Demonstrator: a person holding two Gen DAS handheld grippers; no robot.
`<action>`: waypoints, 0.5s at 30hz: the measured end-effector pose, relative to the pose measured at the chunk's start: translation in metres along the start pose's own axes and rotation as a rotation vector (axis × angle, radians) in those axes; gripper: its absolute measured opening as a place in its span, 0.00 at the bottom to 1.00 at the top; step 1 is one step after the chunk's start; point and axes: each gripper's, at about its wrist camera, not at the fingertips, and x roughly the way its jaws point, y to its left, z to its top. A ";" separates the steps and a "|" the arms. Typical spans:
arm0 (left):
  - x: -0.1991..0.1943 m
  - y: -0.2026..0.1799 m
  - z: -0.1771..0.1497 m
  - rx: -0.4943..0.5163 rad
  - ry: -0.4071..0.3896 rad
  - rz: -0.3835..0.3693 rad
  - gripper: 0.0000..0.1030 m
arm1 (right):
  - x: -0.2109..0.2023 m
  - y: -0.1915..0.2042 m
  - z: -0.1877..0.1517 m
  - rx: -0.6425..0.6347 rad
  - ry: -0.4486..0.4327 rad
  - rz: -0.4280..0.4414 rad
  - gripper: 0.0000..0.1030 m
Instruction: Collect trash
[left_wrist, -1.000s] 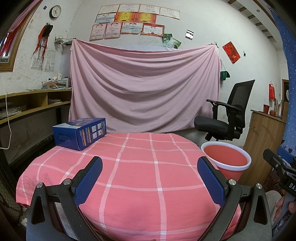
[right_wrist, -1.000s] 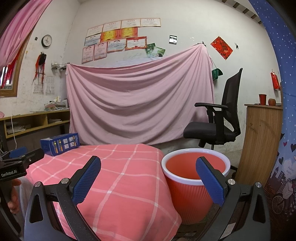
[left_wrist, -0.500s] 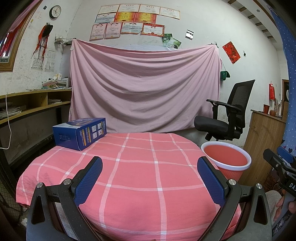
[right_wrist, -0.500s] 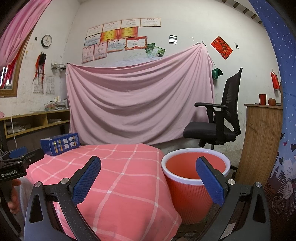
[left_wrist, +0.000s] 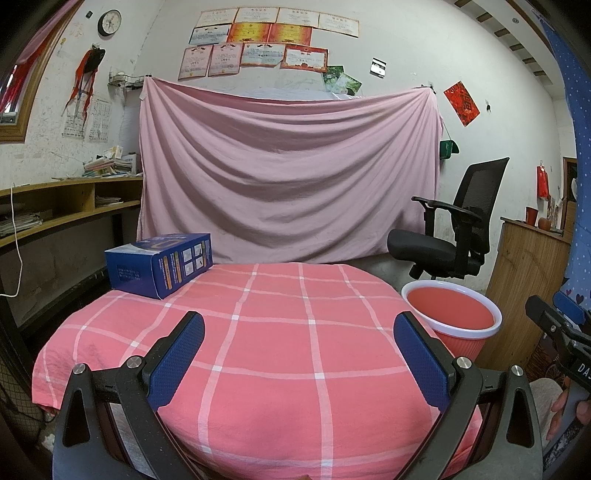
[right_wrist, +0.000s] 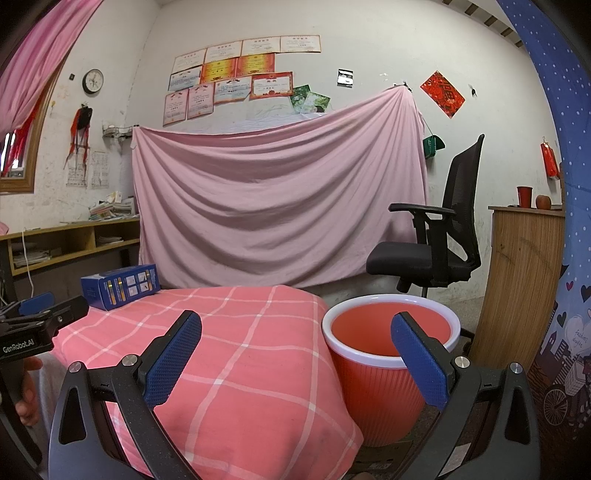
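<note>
A red ribbed bin (right_wrist: 384, 384) with a white rim stands on the floor just beside the table's right edge; as much of its inside as shows holds nothing. The only thing lying on the pink checked tablecloth (left_wrist: 280, 354) is a blue carton (left_wrist: 160, 264), set at the far left corner close to the cloth's edge, with small picture panels and print on its side too fine to read. The rest of the cloth is bare from the carton across to the near and right edges. The left gripper (left_wrist: 299, 349) hangs over the near edge of the table, its blue-padded fingers spread wide with nothing between them. The right gripper (right_wrist: 295, 349) sits lower, off the table's right corner, equally wide apart and empty, one finger before the cloth and the other before the bin. The left gripper's body, seen from the right wrist, reads "GenRobot.AI". A black office chair (right_wrist: 436, 240) stands behind the bin.
</note>
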 end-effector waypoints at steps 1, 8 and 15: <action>0.000 0.001 0.000 -0.001 -0.002 0.014 0.97 | 0.000 -0.001 0.001 0.000 -0.001 0.001 1.00; -0.001 0.003 -0.005 -0.003 -0.016 0.056 0.97 | 0.000 0.001 -0.003 0.000 0.003 0.001 1.00; 0.000 0.001 -0.005 0.007 -0.018 0.069 0.97 | 0.002 0.005 -0.009 -0.002 0.015 0.007 1.00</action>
